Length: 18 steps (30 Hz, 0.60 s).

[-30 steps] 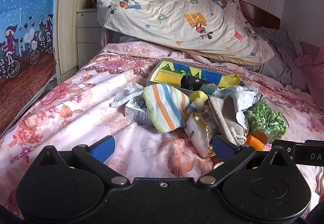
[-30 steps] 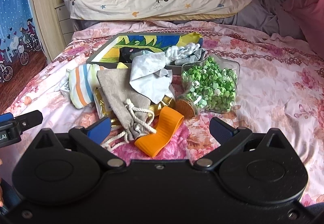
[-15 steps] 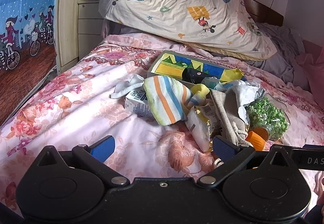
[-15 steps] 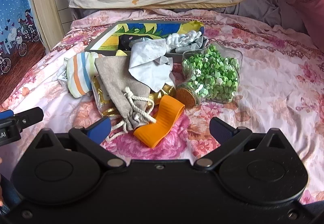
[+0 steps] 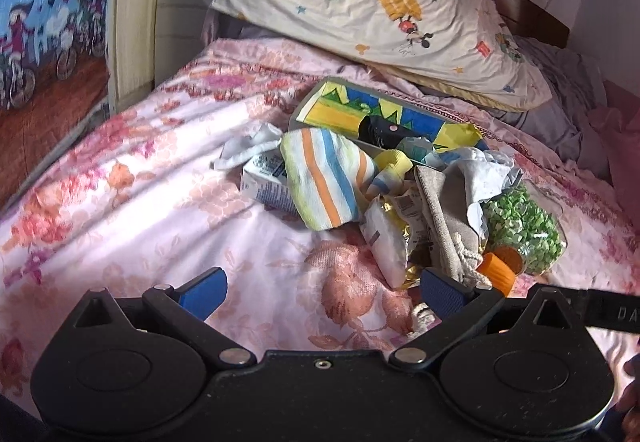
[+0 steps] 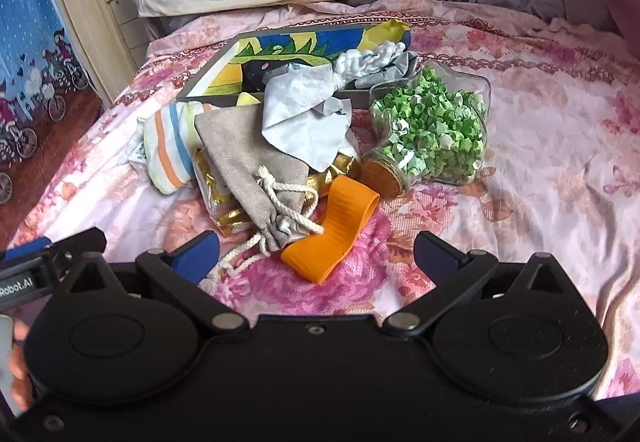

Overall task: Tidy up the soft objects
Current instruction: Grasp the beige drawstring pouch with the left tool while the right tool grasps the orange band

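Observation:
A heap of things lies on the pink floral bedspread [image 5: 120,210]. It holds a striped sock [image 5: 324,178] [image 6: 166,146], a beige drawstring pouch [image 6: 248,162] [image 5: 444,214], a pale grey cloth [image 6: 308,122], a white knitted piece [image 6: 370,60], an orange silicone band [image 6: 336,230] and a gold foil packet [image 5: 390,238]. My left gripper [image 5: 322,292] is open and empty, just short of the heap. My right gripper [image 6: 316,252] is open and empty, with the orange band and pouch cords between its fingers.
A colourful tray [image 6: 280,54] [image 5: 360,114] sits behind the heap with a black object in it. A glass jar of green paper stars [image 6: 432,134] lies on its side to the right. A small carton [image 5: 264,182] lies under the sock. A cartoon pillow [image 5: 360,2] leans at the headboard.
Both grippers have edged forward towards the heap, so it looks larger and closer. Both stay open, and nothing in the heap has moved.

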Available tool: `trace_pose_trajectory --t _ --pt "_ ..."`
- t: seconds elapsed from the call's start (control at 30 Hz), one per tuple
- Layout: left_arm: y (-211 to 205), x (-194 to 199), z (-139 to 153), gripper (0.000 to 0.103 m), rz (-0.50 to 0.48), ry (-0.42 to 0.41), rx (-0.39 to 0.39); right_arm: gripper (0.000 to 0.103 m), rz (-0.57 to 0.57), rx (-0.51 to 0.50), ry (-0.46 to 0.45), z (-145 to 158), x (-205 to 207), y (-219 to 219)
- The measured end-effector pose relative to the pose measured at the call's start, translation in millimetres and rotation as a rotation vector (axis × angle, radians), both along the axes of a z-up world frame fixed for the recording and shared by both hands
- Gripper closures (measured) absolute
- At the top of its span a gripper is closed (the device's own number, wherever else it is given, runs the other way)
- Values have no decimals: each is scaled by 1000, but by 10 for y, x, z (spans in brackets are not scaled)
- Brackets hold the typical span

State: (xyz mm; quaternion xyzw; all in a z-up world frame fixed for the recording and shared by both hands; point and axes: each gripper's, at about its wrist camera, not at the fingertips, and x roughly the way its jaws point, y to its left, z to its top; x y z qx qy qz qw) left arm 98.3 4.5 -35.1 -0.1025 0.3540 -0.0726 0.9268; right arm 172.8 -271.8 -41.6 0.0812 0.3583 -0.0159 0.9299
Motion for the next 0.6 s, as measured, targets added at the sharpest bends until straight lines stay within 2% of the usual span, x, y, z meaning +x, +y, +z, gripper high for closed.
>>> trace_pose_trajectory --t 0.2,0.33,0.43,0.6 --pt "-14 262 -15 1 22 118 -67 1 7 63 39 52 106 -125" --pt "-88 463 -36 1 14 155 -105 1 9 153 77 89 259 -341" --pt "-180 583 -69 1 -2 158 -154 1 9 117 113 77 389 -464" --pt "-306 716 -279 1 -49 173 -316 1 93 -2 142 16 598 -414"
